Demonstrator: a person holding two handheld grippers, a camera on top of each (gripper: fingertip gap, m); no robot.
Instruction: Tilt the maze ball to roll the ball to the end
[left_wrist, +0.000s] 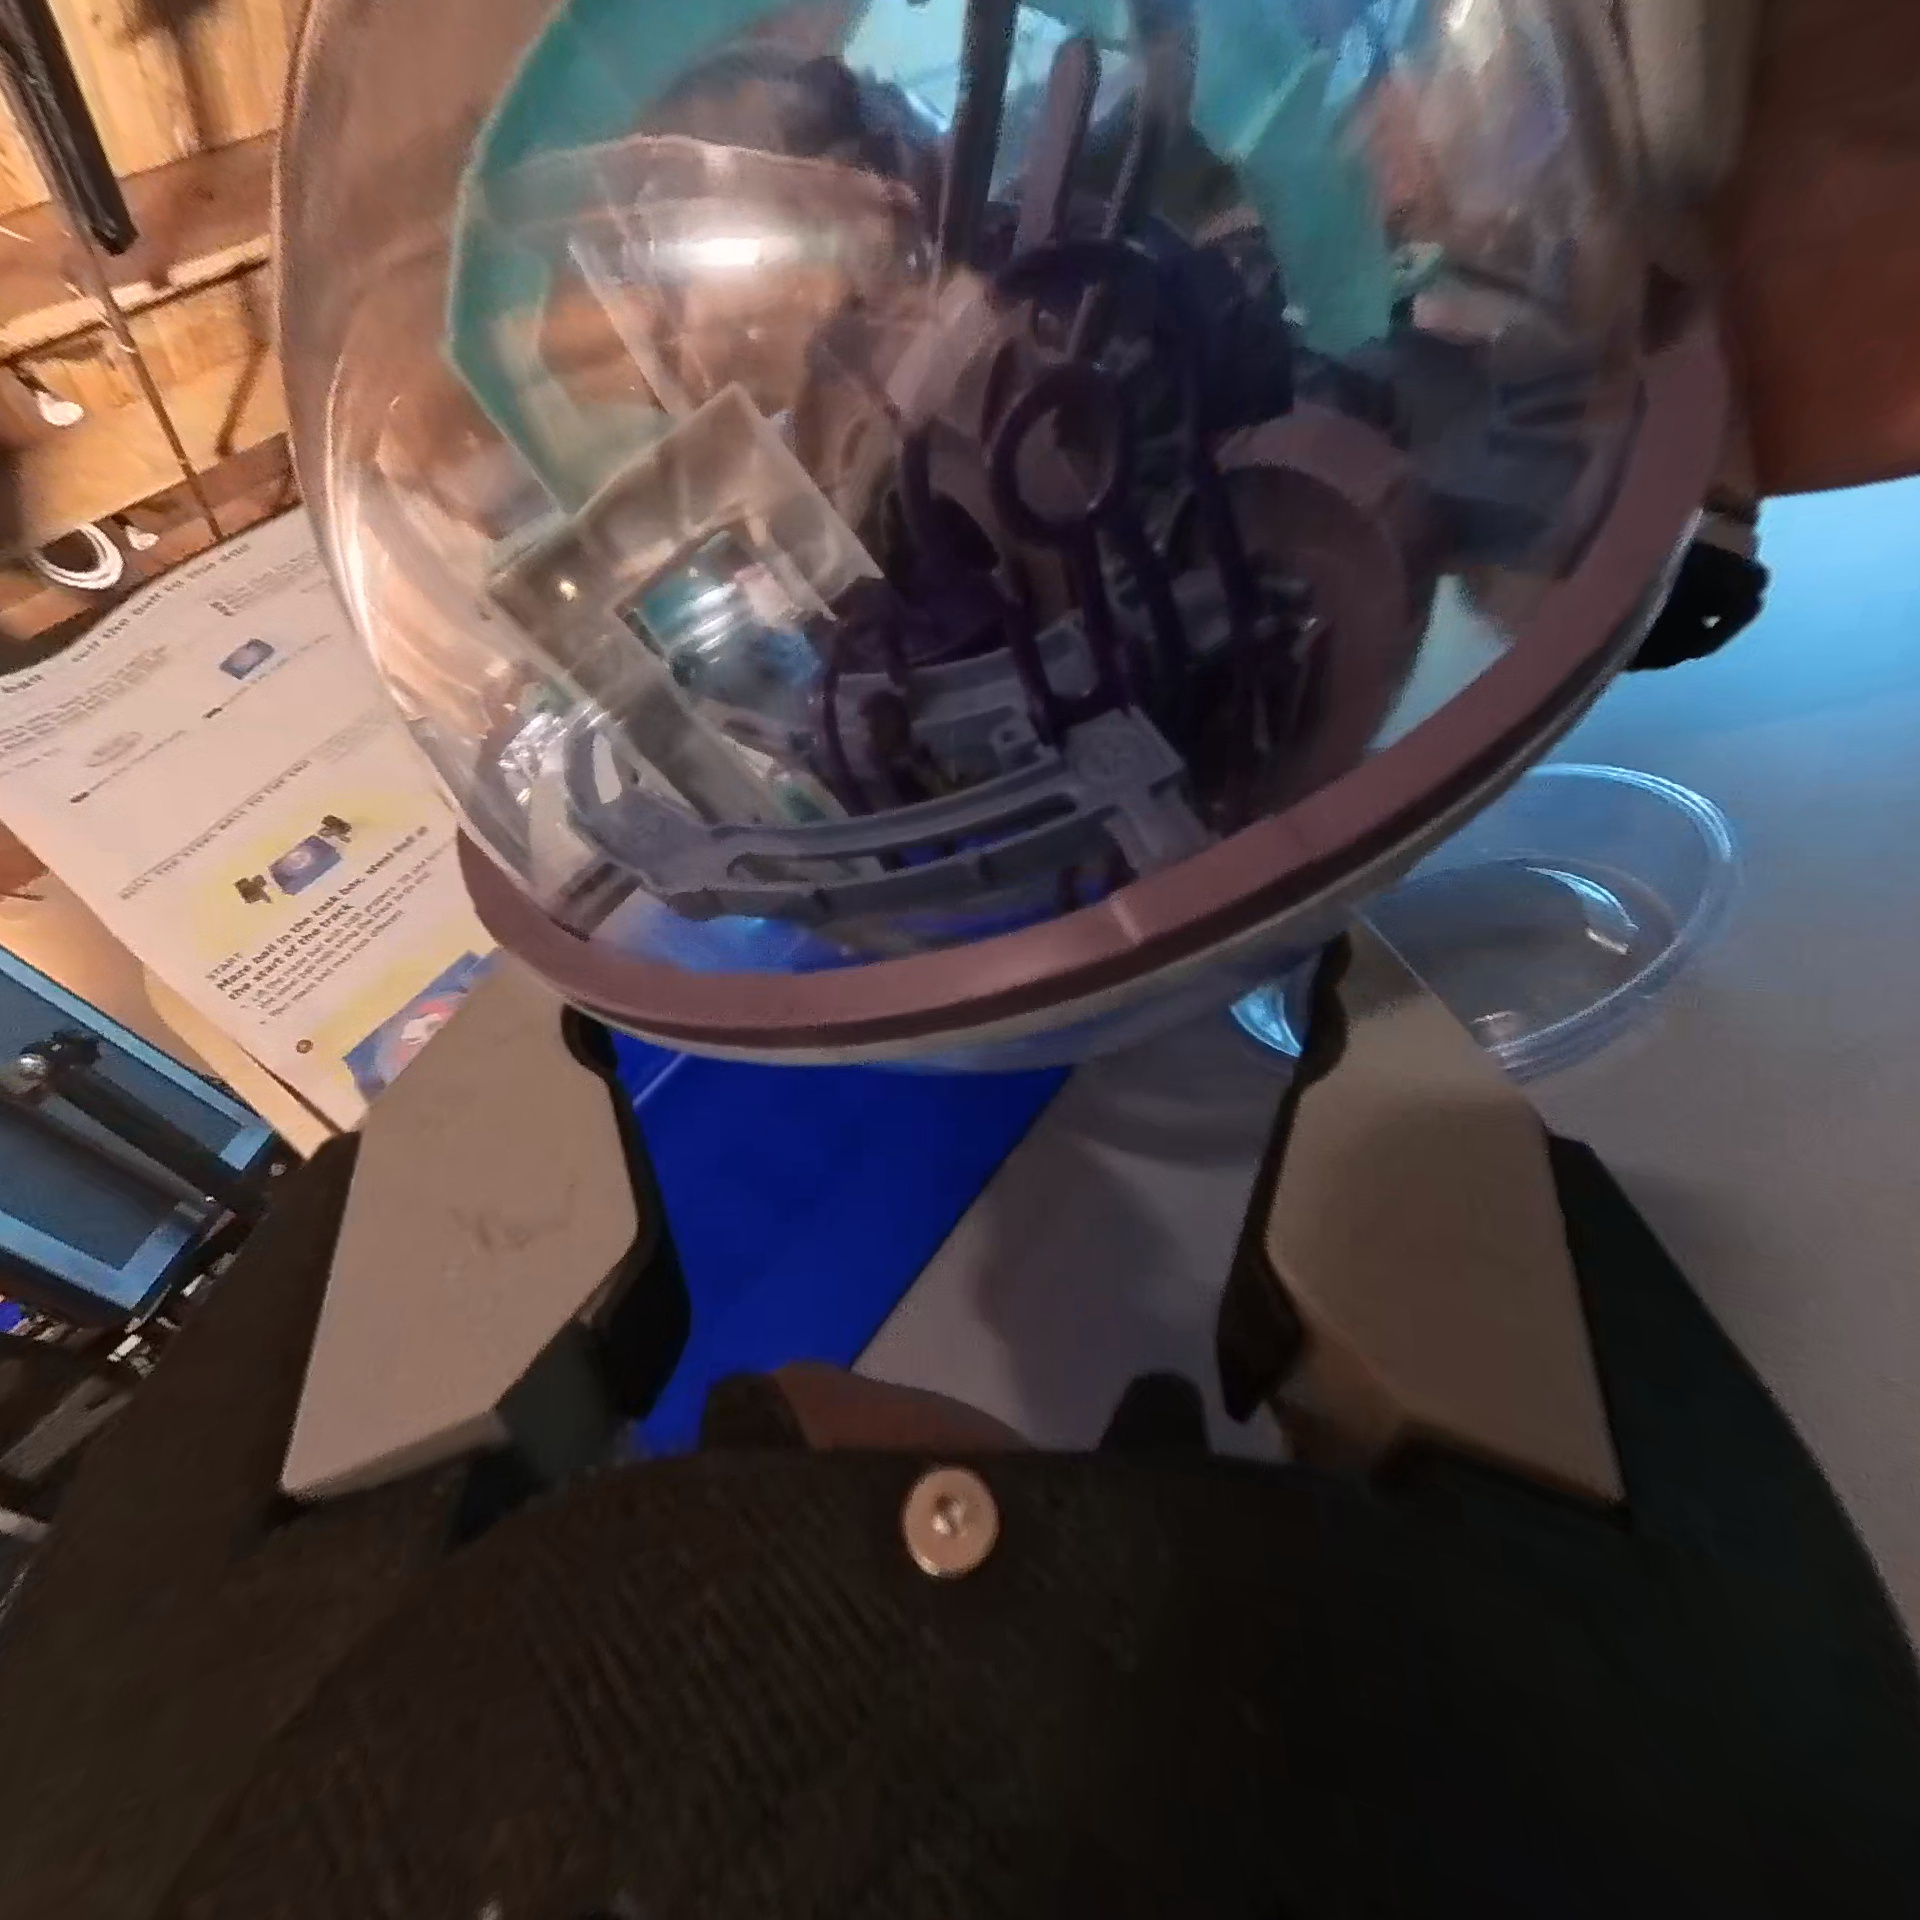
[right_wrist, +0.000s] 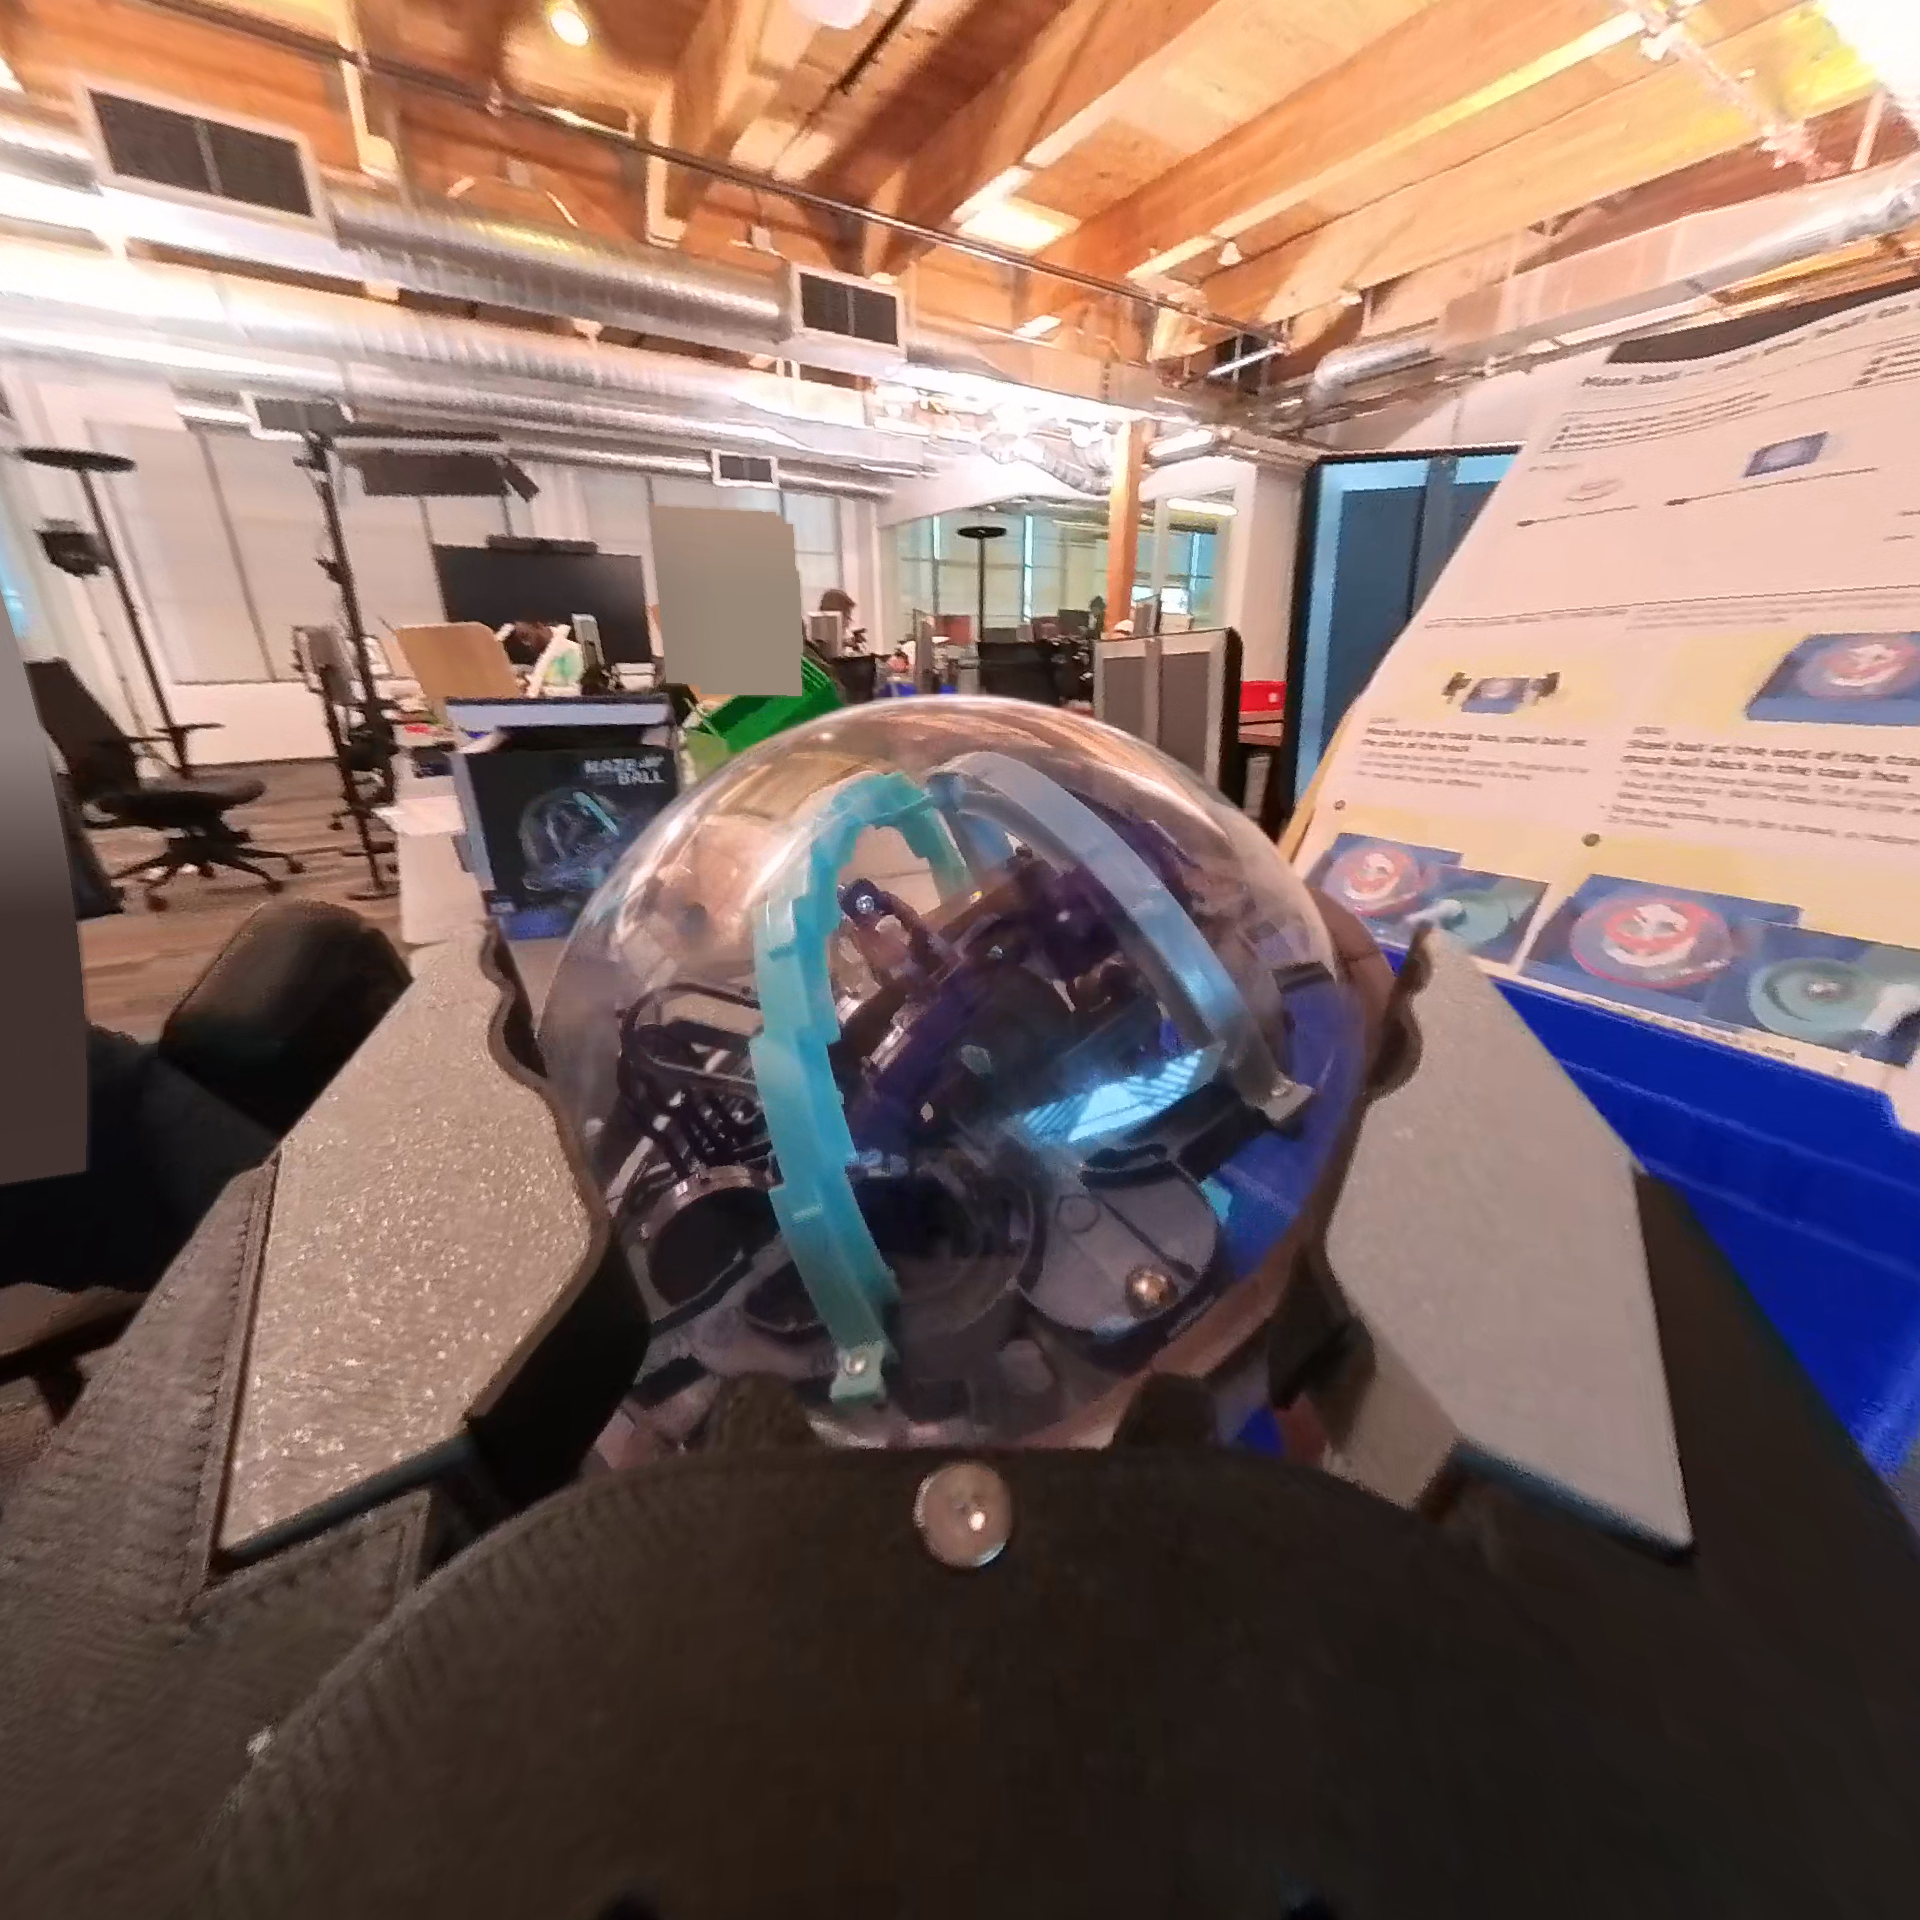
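Your right hand-held gripper pinches the clear maze ball at frame centre; your left hand-held gripper grips its lower curve, jaws wide.

left gripper with a black ribbed round body, one shiny silver screw in the middle, two flat grey fingers with wavy black inner edges, right gripper the same, speckled grey fingers, silver screw
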